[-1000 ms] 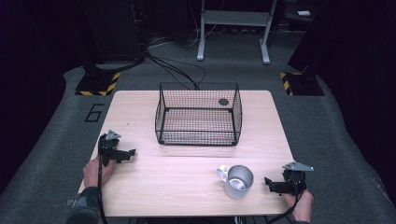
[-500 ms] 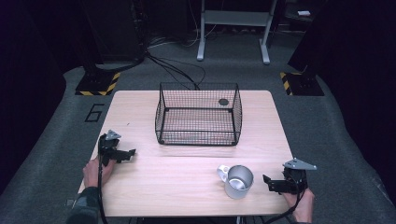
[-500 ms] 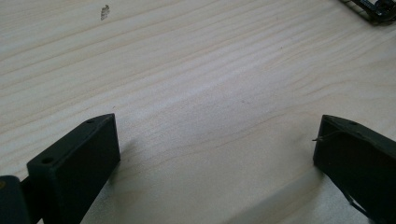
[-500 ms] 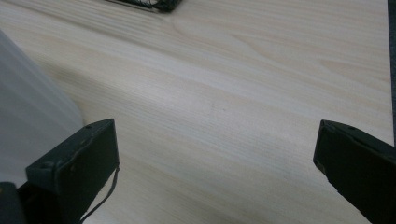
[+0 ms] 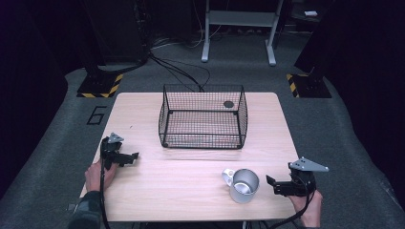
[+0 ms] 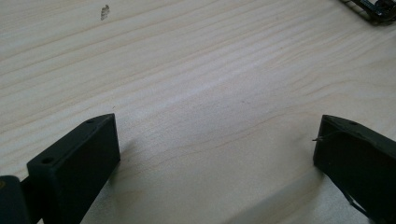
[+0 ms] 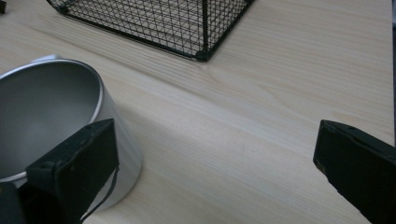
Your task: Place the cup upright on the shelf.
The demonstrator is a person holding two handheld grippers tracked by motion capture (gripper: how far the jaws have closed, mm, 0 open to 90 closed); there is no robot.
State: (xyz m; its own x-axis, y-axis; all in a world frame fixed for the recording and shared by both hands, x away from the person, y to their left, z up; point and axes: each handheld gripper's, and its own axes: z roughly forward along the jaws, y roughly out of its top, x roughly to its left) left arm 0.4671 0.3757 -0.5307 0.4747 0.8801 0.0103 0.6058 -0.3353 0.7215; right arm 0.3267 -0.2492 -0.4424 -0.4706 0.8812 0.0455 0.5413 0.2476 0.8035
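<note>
- The metal mug stands upright in the lower right of the high view, near the table's front edge, its handle toward the left of the frame.
- The right gripper sits just right of the mug at the lower right, jaws spread wide and holding nothing. In the right gripper view the mug is at the lower left, by the left jaw; contact cannot be told.
- Bare wood lies between that gripper's jaws and runs up to the wire basket at the top of its view.
- The left gripper rests at the lower left of the high view, near the table's left edge, jaws wide apart and empty over bare wood.
- The wire basket stands at the centre of the high view, well apart from both grippers, with open tabletop on each side and a clear strip in front of it.
</note>
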